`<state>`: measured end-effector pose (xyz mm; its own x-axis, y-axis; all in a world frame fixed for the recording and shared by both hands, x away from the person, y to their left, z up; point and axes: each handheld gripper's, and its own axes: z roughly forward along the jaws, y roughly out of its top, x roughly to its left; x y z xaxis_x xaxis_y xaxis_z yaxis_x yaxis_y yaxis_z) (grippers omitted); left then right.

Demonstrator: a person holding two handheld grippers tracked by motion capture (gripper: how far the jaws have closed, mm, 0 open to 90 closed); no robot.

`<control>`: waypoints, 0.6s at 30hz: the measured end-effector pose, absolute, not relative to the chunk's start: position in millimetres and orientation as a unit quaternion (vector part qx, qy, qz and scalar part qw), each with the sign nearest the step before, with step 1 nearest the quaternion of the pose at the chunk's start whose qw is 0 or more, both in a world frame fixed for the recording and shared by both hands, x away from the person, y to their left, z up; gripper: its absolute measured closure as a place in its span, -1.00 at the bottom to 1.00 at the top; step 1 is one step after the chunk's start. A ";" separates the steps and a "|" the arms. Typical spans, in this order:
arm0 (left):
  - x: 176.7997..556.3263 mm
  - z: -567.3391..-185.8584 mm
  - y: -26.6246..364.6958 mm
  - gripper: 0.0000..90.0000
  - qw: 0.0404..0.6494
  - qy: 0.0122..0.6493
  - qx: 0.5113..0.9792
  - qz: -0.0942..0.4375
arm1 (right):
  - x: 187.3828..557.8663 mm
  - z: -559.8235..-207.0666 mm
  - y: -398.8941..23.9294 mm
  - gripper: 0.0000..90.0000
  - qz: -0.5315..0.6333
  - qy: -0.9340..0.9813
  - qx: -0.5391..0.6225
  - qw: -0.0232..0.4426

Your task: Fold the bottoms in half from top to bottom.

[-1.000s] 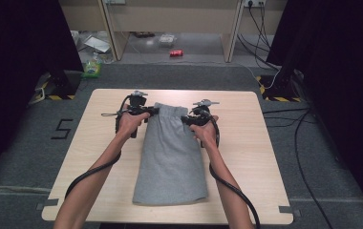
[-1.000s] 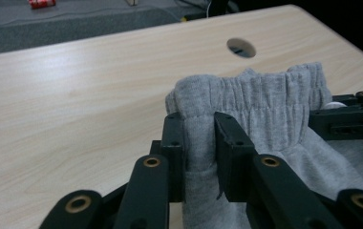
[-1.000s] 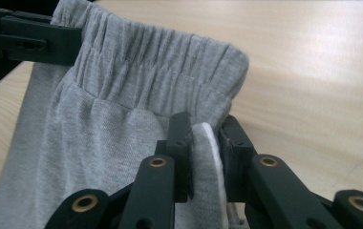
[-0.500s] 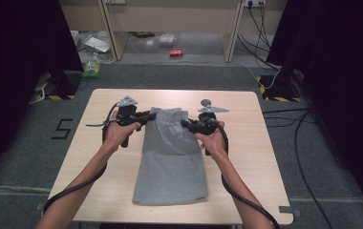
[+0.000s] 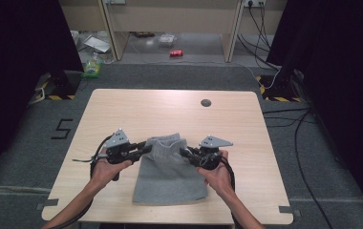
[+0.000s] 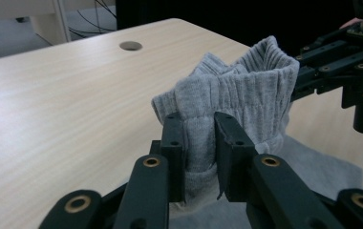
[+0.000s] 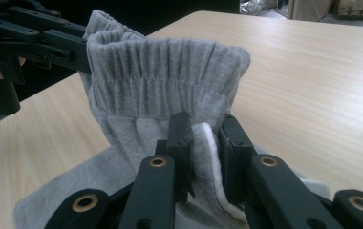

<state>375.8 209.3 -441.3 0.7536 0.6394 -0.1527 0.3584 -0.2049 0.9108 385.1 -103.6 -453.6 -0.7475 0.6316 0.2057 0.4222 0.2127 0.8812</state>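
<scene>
Near the table's front edge, both claws, left claw (image 5: pixel 147 147) and right claw (image 5: pixel 183 152), pinch the grey garment's (image 5: pixel 169 177) waistband

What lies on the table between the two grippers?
In the high view, the raised ribbed waistband of the grey garment spans from the left gripper to the right gripper; each clamps one end.

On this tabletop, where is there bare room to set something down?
The far half of the table is bare from the grey garment to the far edge, save the round hole. Narrow strips flank the garment. Crowded: near middle, where both hand-held grippers clamp its waistband.
</scene>
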 end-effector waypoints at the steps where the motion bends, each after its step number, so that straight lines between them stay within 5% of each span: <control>1: 371.6 -444.8 209.9 0.67 0.539 0.324 0.767 0.127 | 380.4 -455.1 -103.8 0.73 0.525 0.774 0.340 0.100; 11: 334.9 -486.3 215.5 0.61 0.518 0.312 0.791 0.093 | 341.9 -481.8 -107.7 0.65 0.495 0.797 0.333 0.088; 18: 329.5 -482.8 224.0 0.34 0.534 0.319 0.781 0.059 | 331.8 -474.6 -110.8 0.31 0.499 0.796 0.335 0.073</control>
<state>329.5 224.0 -482.8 0.7889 0.5621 -0.2484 0.4355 -0.2262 0.8713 331.8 -110.8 -474.6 -0.7648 0.6062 0.2179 0.4606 0.2781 0.8429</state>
